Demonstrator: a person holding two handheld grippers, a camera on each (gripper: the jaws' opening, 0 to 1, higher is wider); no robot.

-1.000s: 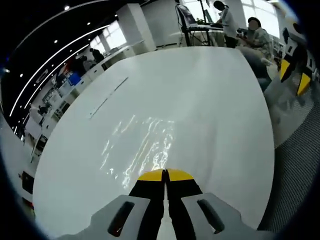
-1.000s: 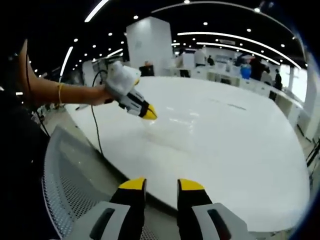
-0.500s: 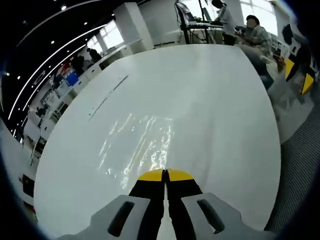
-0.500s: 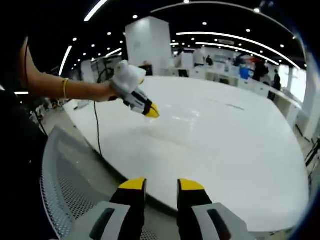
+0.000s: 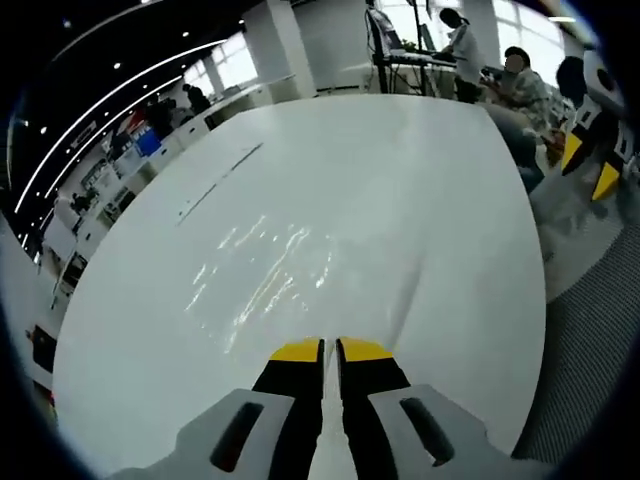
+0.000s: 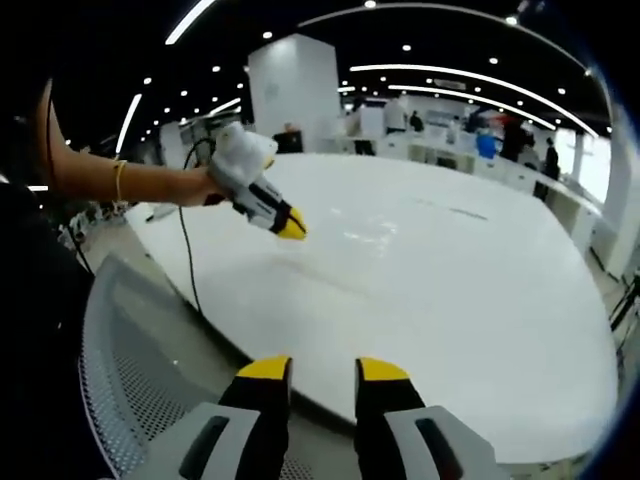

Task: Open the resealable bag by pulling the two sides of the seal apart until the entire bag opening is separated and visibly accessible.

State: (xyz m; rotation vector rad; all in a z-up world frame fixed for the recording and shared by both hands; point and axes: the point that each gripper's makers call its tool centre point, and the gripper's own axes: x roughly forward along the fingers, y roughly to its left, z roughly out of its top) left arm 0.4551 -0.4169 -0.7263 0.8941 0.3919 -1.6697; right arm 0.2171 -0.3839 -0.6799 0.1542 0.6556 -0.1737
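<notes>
Left gripper view: the left gripper (image 5: 331,349) is being held low over a white table (image 5: 420,200), its yellow-tipped jaws drawn almost together with only a thin slit between them; whether anything is being pinched there cannot be told. Just beyond the tips, the resealable bag (image 5: 262,275) is being shown lying flat on the tabletop, a clear film picked out mostly by glinting reflections. Its seal cannot be made out. A faint crease or edge is being seen running away from the tips toward the right. Farther along the table, a thin dark strip (image 5: 218,182) is lying well apart from the bag. At the right edge, the right gripper (image 5: 590,165) is being seen past the table's rim, above a grey mesh surface (image 5: 590,350). Beyond the far end of the table, people (image 5: 495,70) are being seen near a stand by bright windows.

In the right gripper view, the right gripper (image 6: 322,370) is being held off the near edge of the table (image 6: 480,300), its jaws parted with a clear gap and nothing between them. A perforated grey chair back (image 6: 130,380) is lying below and to the left. Farther in, the left gripper (image 6: 290,226) is being held by a hand (image 6: 205,185), tips down at the tabletop, where the bag's glints (image 6: 365,232) are being faintly caught just beside them. A cable (image 6: 185,265) is hanging from it.
</notes>
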